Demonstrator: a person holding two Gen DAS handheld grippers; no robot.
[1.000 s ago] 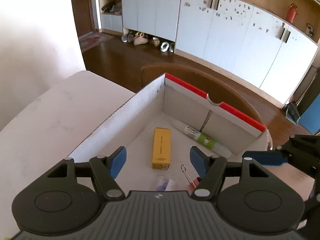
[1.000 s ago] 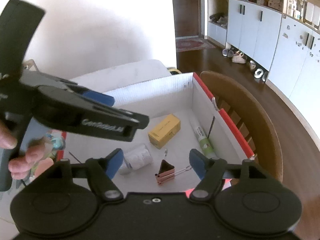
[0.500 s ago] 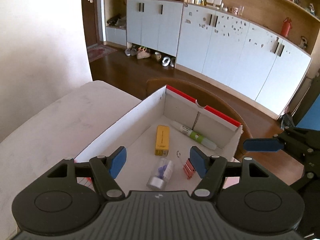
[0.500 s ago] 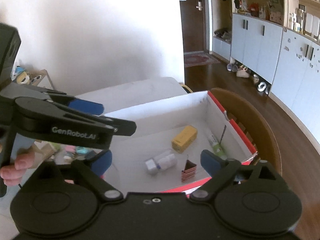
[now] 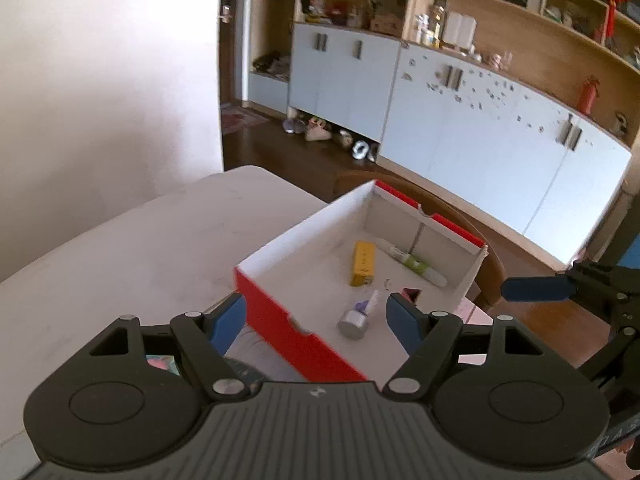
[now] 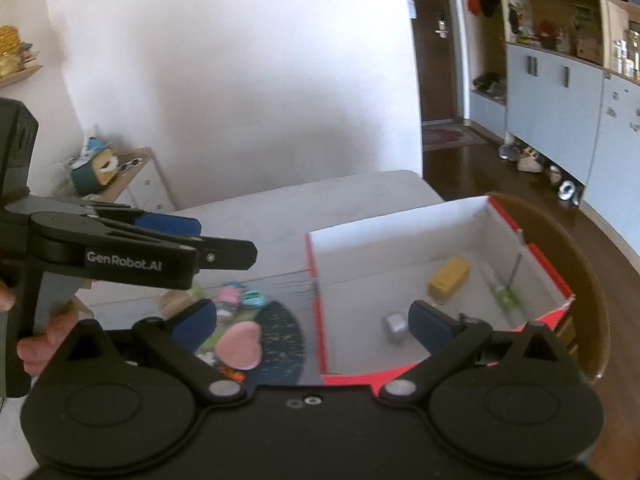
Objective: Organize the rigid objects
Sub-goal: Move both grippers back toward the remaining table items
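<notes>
A red-and-white cardboard box [image 5: 276,308] [image 6: 320,332] stands on the white table. Inside it lie a yellow carton [image 5: 363,263] [image 6: 449,275], a green-labelled tube [image 5: 414,262] [image 6: 505,294], a small bottle with a silver cap [image 5: 357,316] [image 6: 395,325] and a red binder clip [image 5: 411,294]. My left gripper [image 5: 316,320] is open and empty, above and in front of the box. My right gripper [image 6: 312,322] is open and empty, raised over the box's near left corner.
A dark round mat [image 6: 280,328] with a pink heart piece [image 6: 239,346] and several small coloured items [image 6: 240,296] lies left of the box. A wooden chair [image 6: 580,280] stands behind the box. The table edge drops to a dark floor beyond.
Both grippers have pulled back and up from inside the box; the whole box now shows. Both stay open and empty. The box contents have not moved.
</notes>
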